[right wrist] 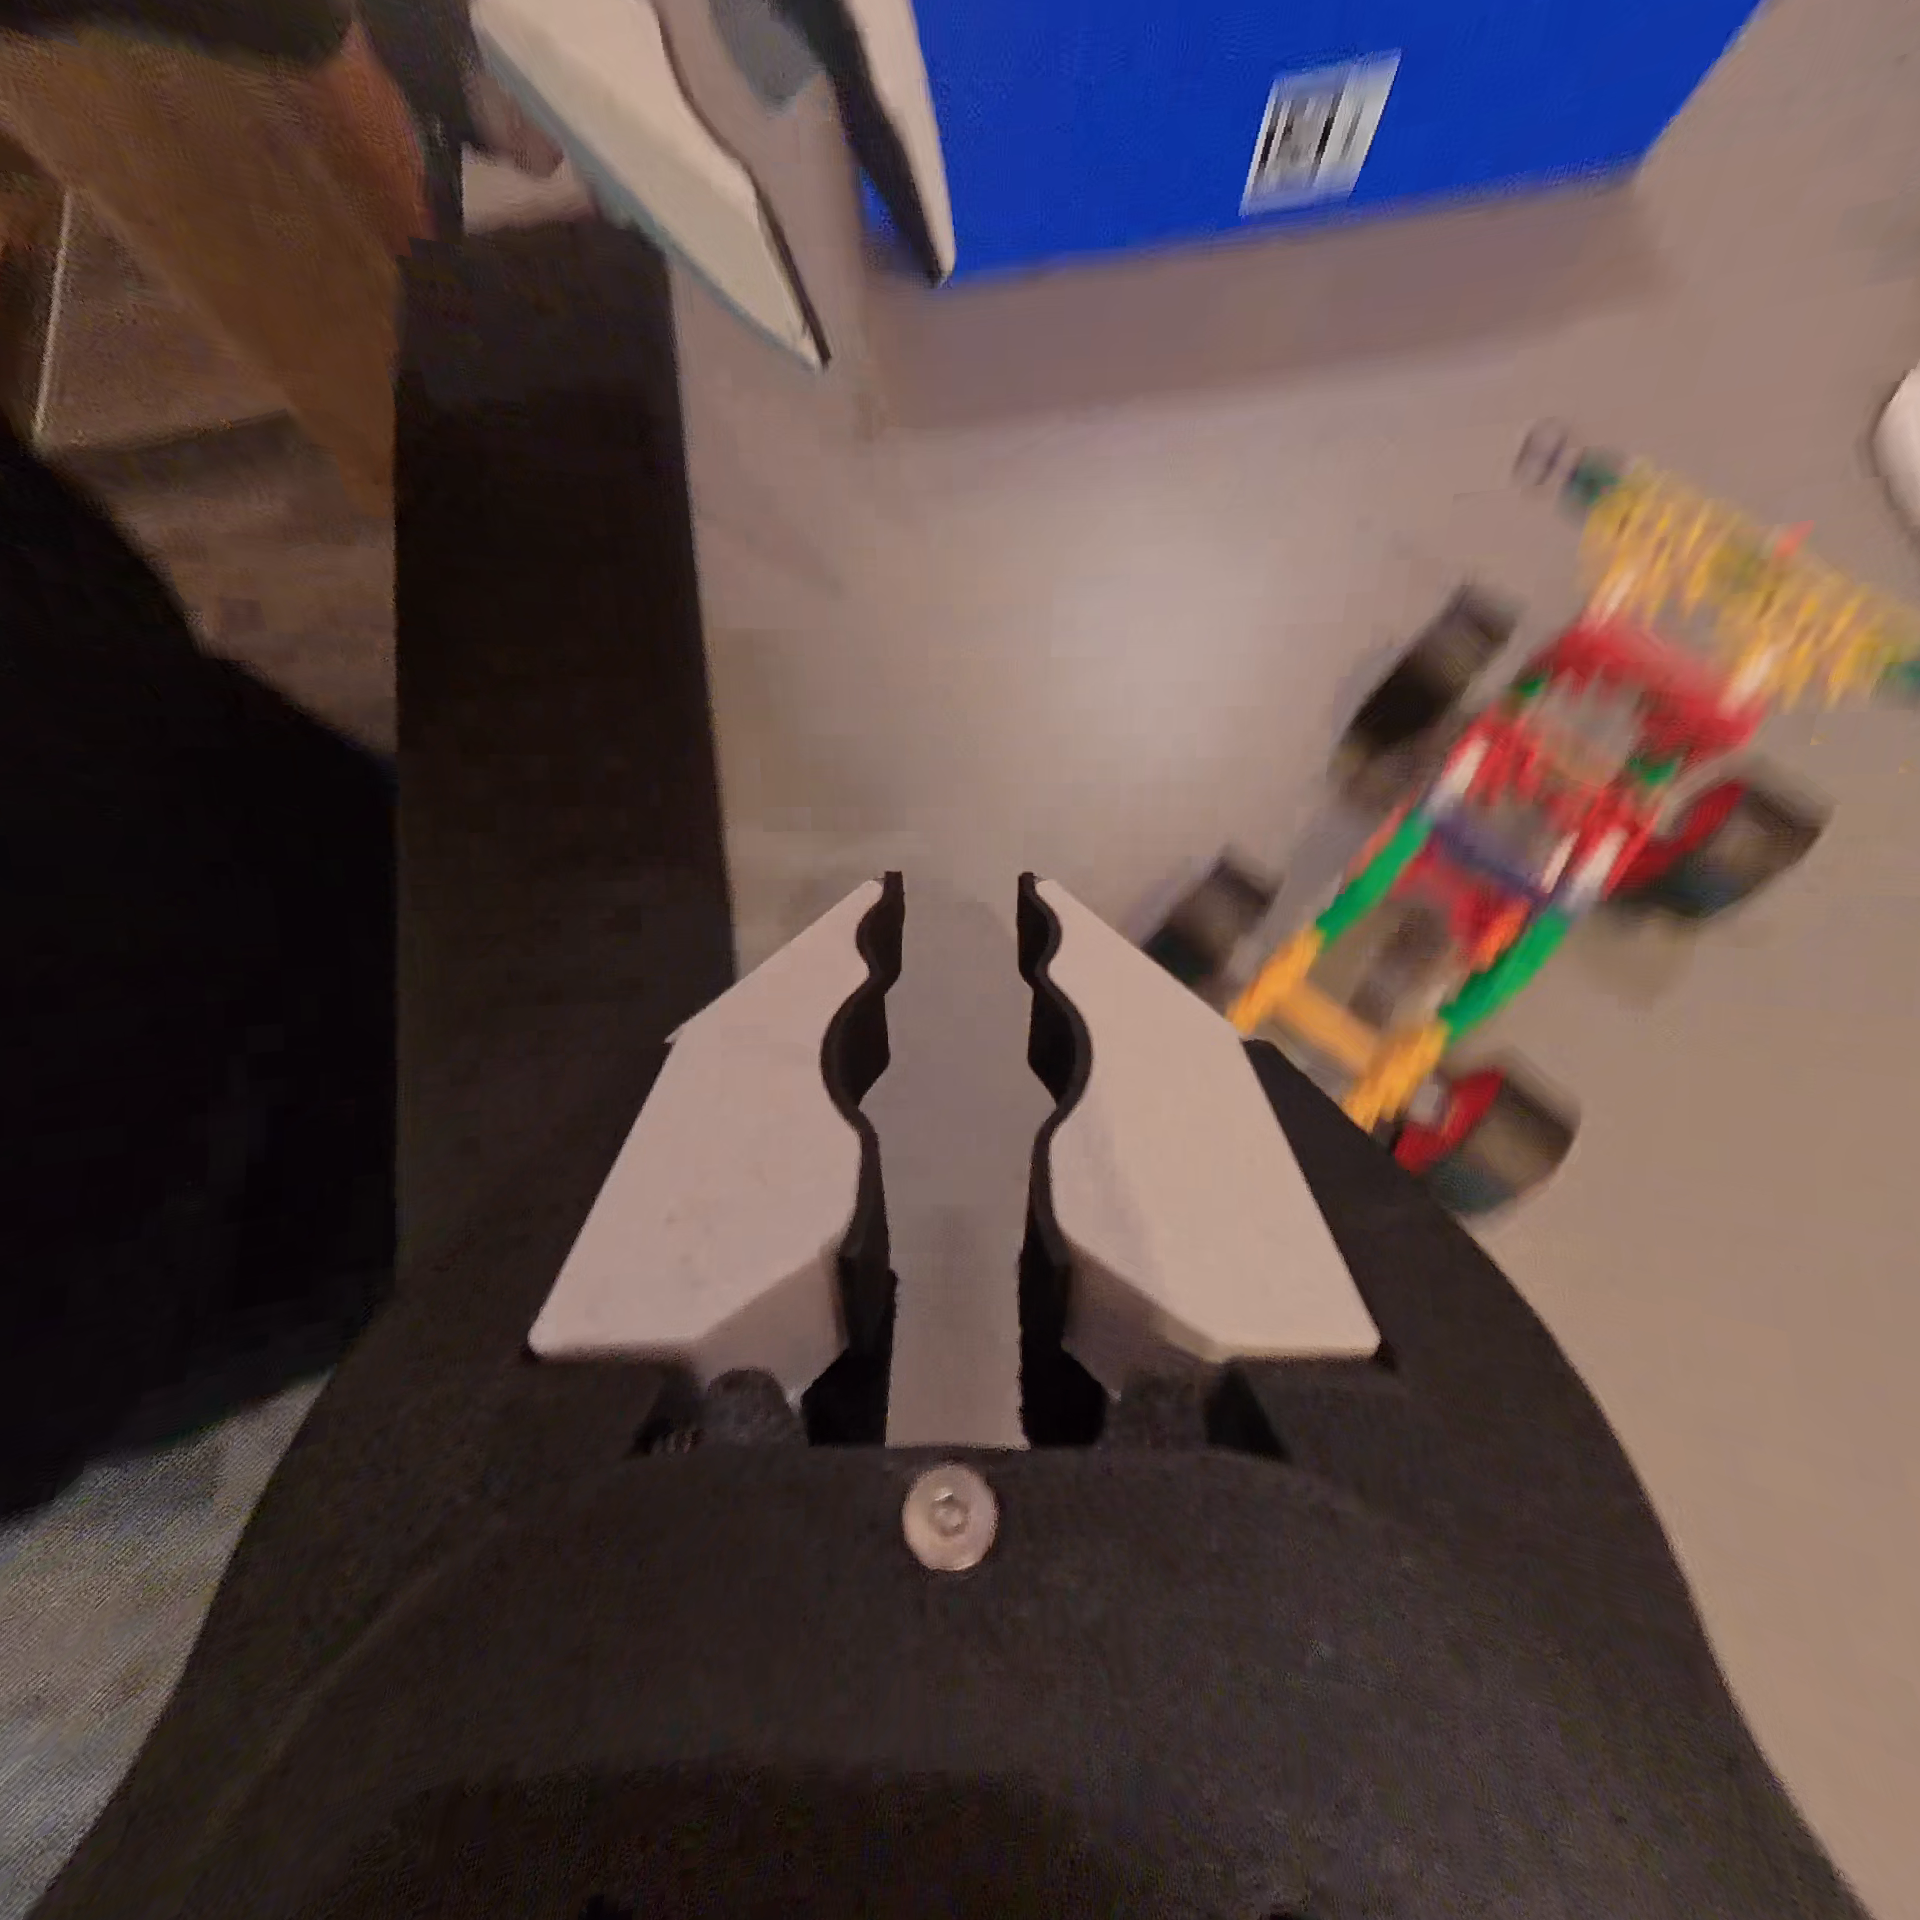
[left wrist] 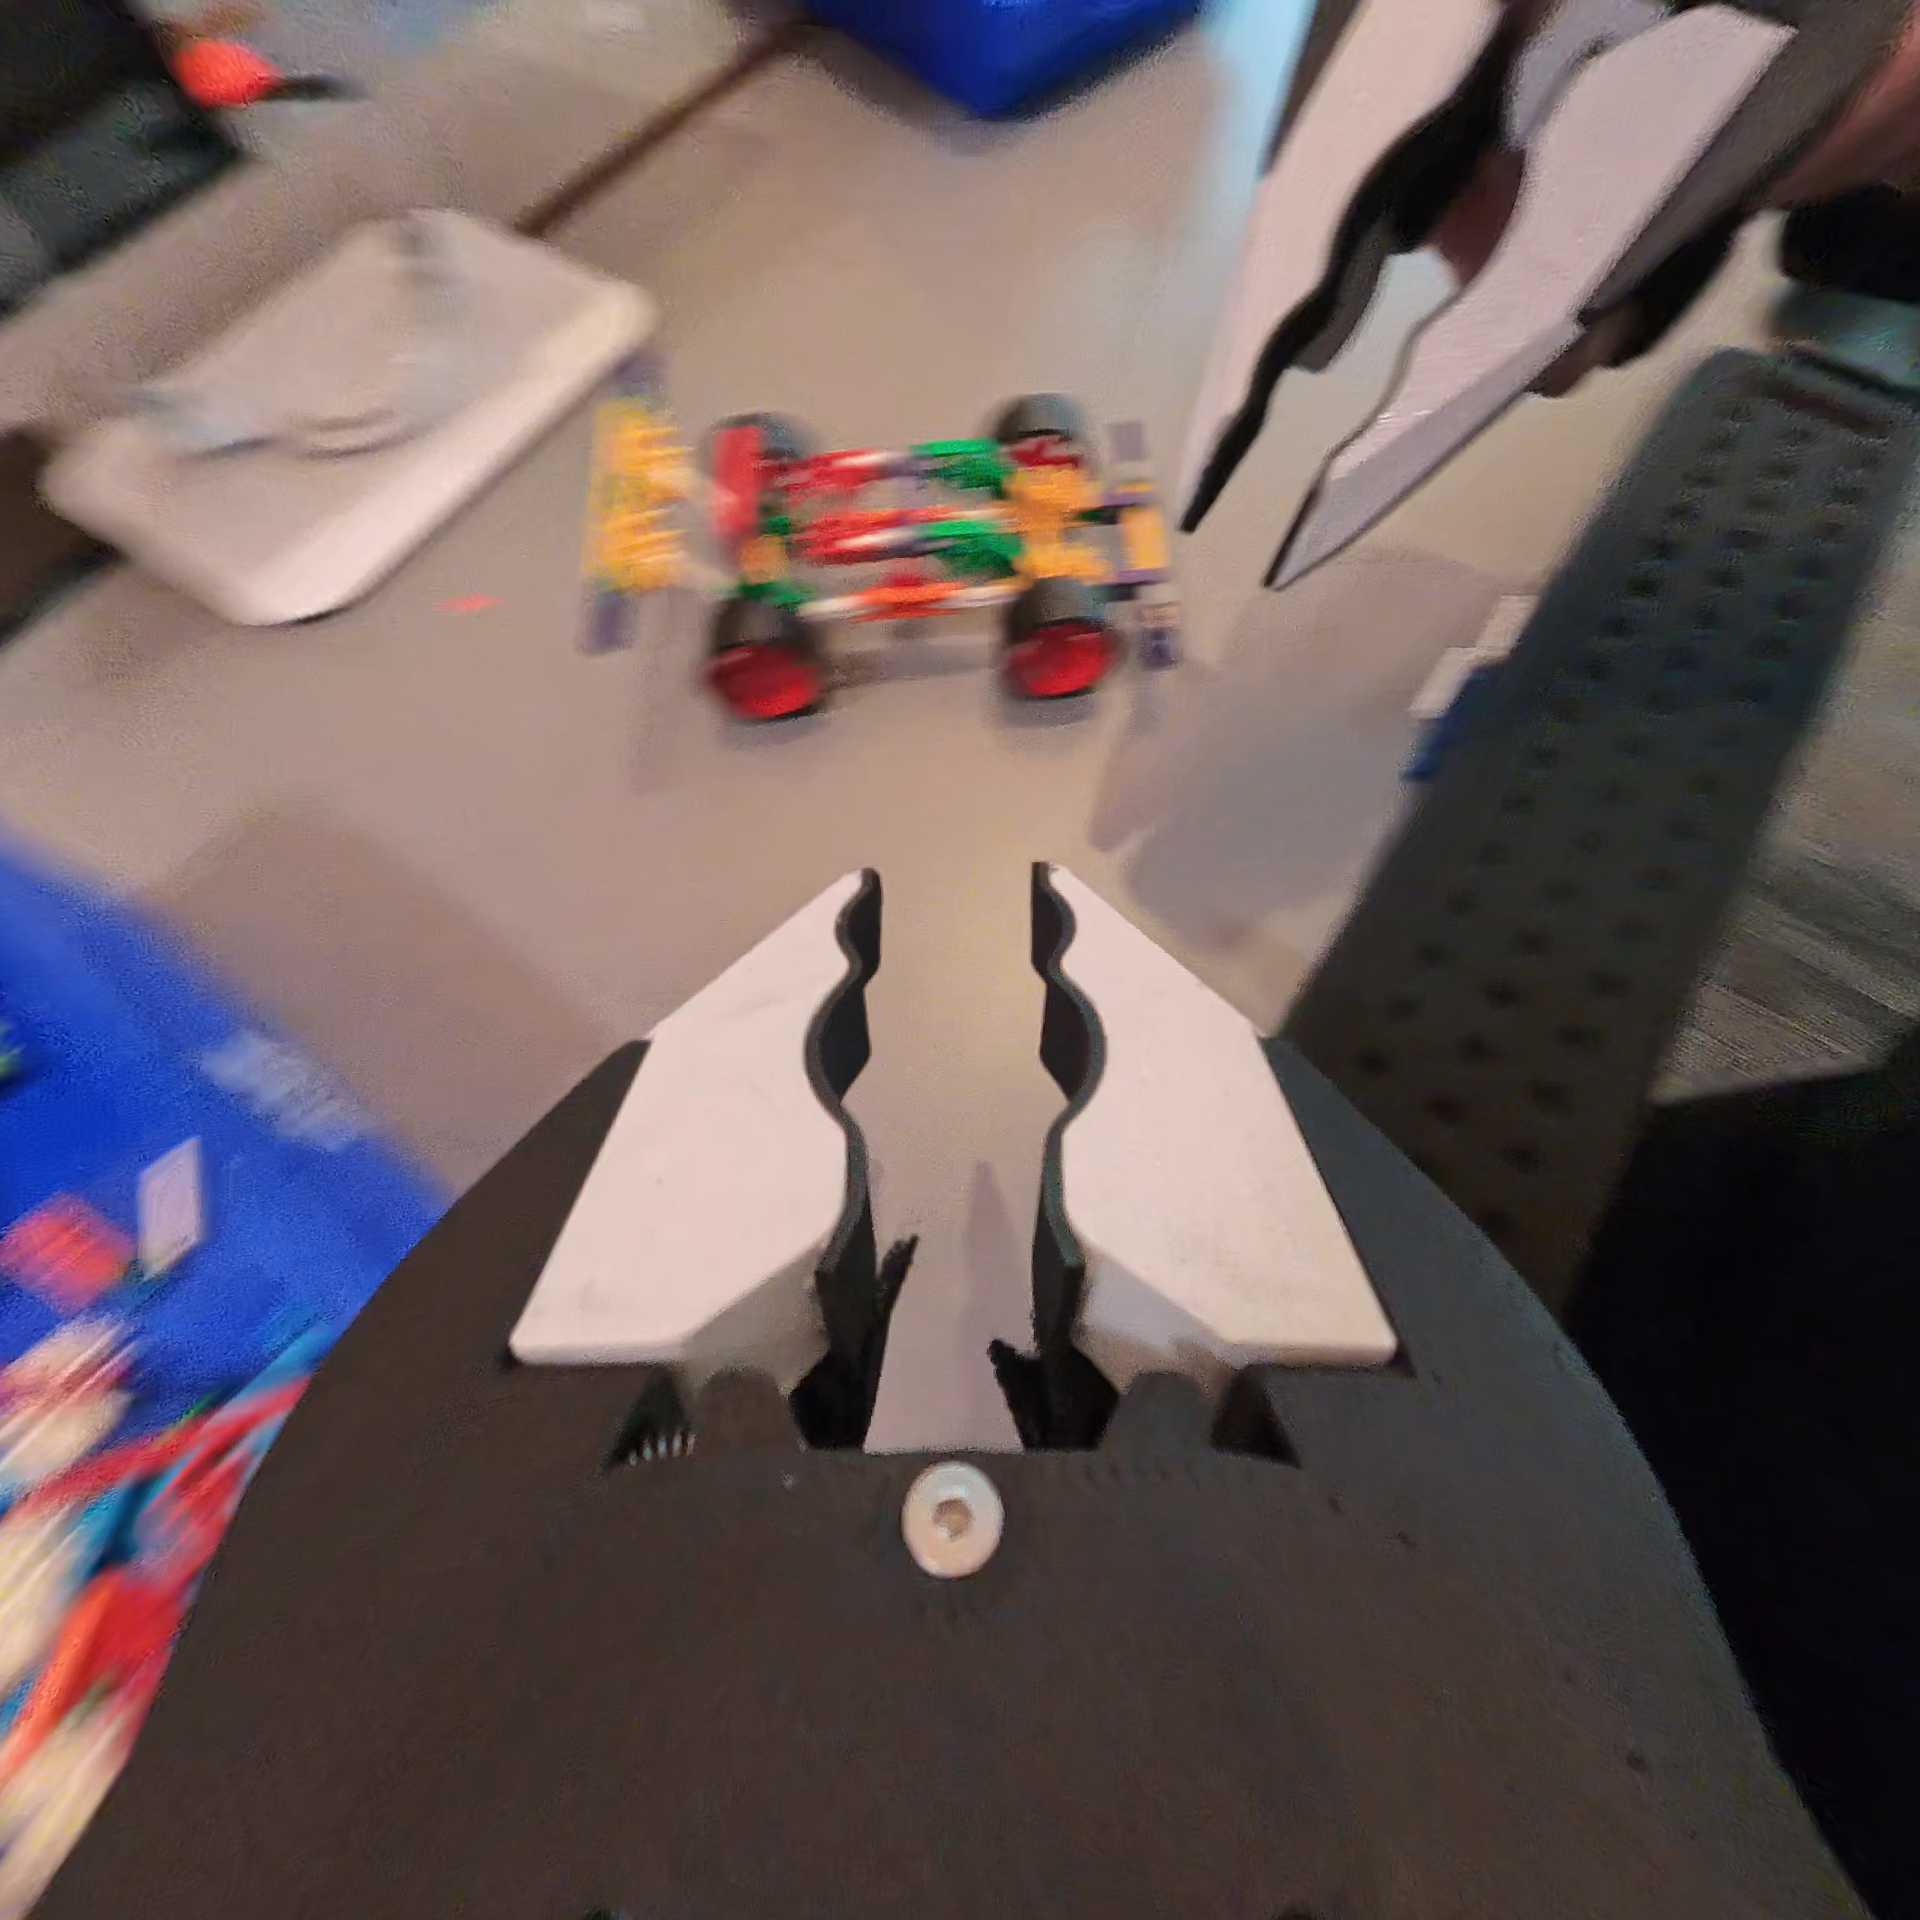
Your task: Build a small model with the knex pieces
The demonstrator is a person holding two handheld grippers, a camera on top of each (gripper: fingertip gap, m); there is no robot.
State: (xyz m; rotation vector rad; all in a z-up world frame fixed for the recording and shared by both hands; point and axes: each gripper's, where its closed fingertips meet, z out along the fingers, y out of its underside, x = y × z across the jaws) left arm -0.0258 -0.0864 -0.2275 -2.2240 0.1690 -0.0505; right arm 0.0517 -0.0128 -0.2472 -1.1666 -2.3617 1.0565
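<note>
The grey surface (left wrist: 935,260) carries a blue box (right wrist: 1195,125), a white tray (left wrist: 343,436) and a multicoloured toy car (left wrist: 894,551) standing on four wheels near the centre. The left gripper (left wrist: 956,883) hovers short of the car, jaws spread, empty. The right gripper (right wrist: 958,883) sits beside the car, jaws spread, empty.

Black tool (left wrist: 956,883) bodies, white fingers (left wrist: 717,1153), silver screws (left wrist: 951,1519)
</note>
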